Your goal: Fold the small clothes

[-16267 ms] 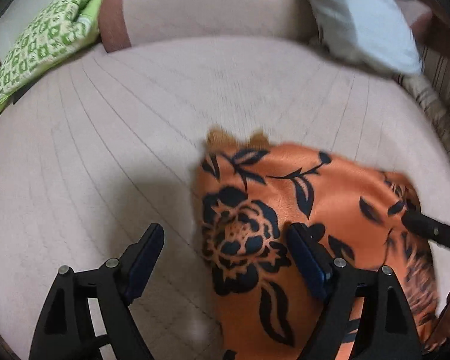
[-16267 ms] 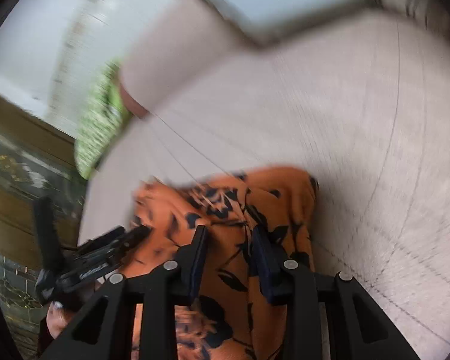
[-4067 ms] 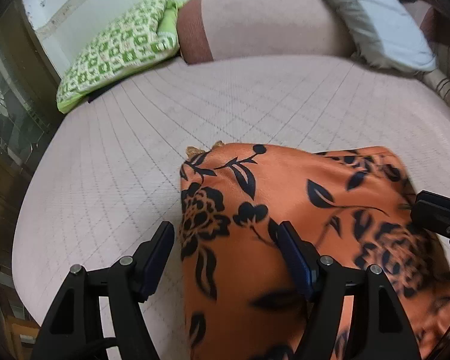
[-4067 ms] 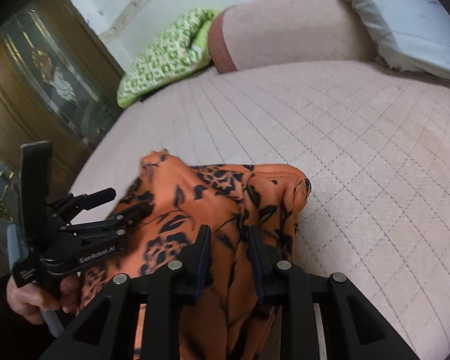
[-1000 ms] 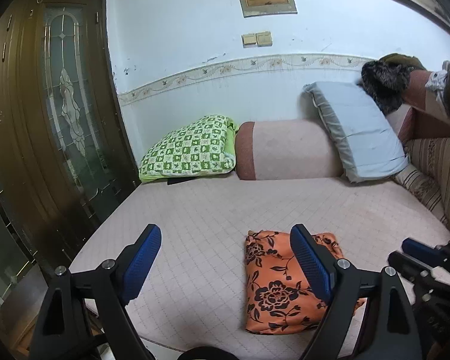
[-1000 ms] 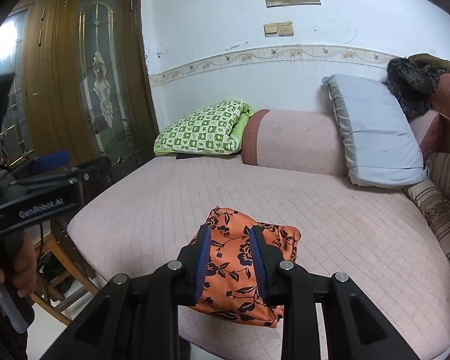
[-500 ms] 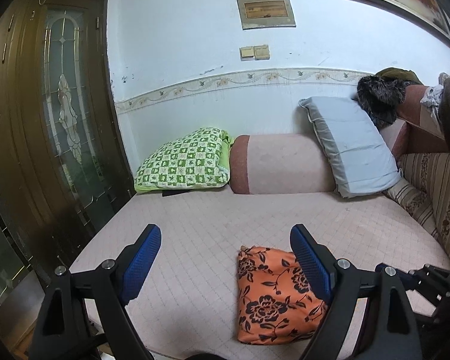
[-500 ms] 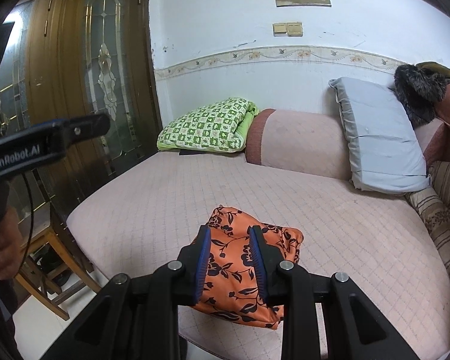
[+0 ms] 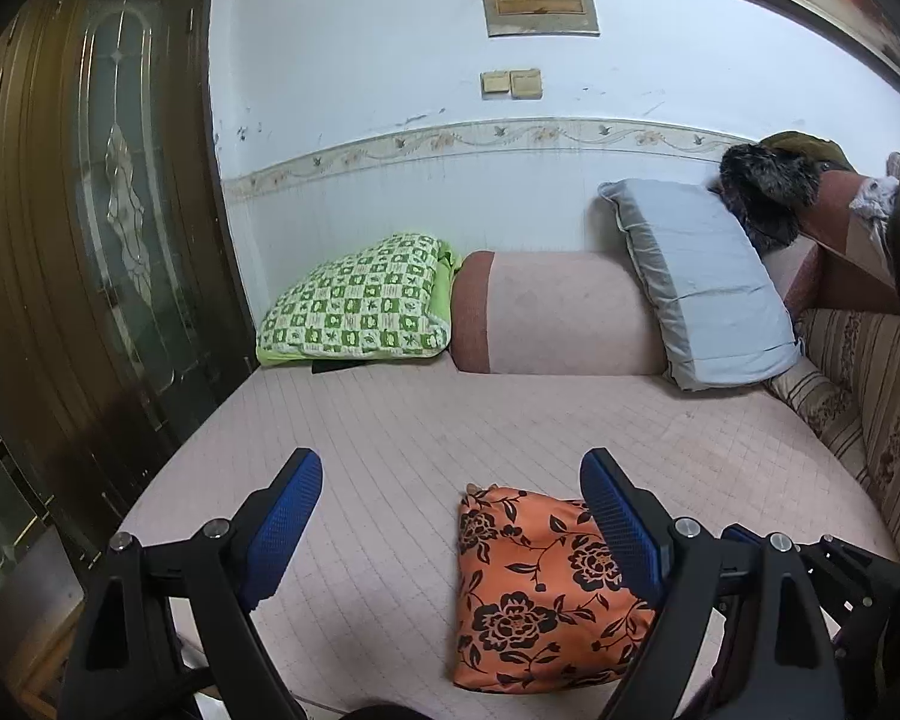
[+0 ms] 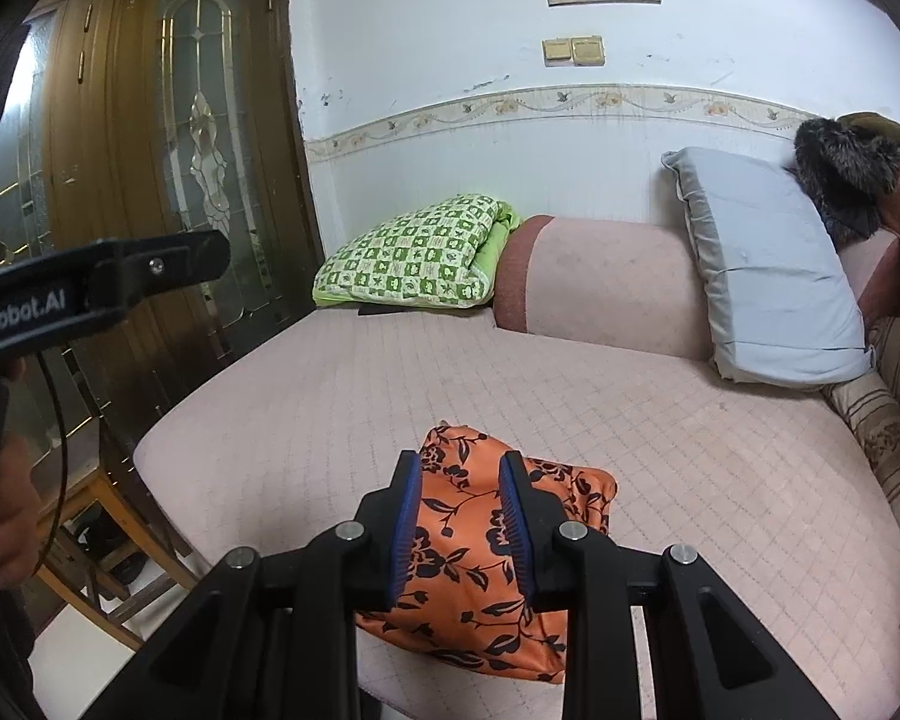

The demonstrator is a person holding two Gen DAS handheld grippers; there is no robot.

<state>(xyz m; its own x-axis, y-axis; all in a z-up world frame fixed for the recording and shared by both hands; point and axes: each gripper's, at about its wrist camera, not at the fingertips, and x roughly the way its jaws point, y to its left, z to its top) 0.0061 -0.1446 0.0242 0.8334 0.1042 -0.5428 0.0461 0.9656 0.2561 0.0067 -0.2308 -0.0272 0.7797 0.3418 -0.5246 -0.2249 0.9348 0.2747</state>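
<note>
A folded orange garment with black flowers (image 9: 534, 588) lies near the front edge of the pink quilted sofa seat (image 9: 450, 420); it also shows in the right wrist view (image 10: 480, 570). My left gripper (image 9: 450, 516) is wide open and empty, held back from the seat, above and in front of the garment. My right gripper (image 10: 457, 516) is partly open with a narrow gap and holds nothing; the garment lies well beyond its fingers. The left gripper's body (image 10: 90, 288) shows at the left of the right wrist view.
A green checked cushion (image 9: 360, 306), a pink bolster (image 9: 558, 312) and a grey pillow (image 9: 702, 282) line the back. A striped sofa arm (image 9: 870, 372) is at the right. A wooden glass door (image 9: 90, 240) stands left. A wooden stool (image 10: 102, 540) is below the seat edge.
Over the last second both grippers have pulled back and tilted up a little from the sofa. The folded garment lies still and looks smaller and lower in both views.
</note>
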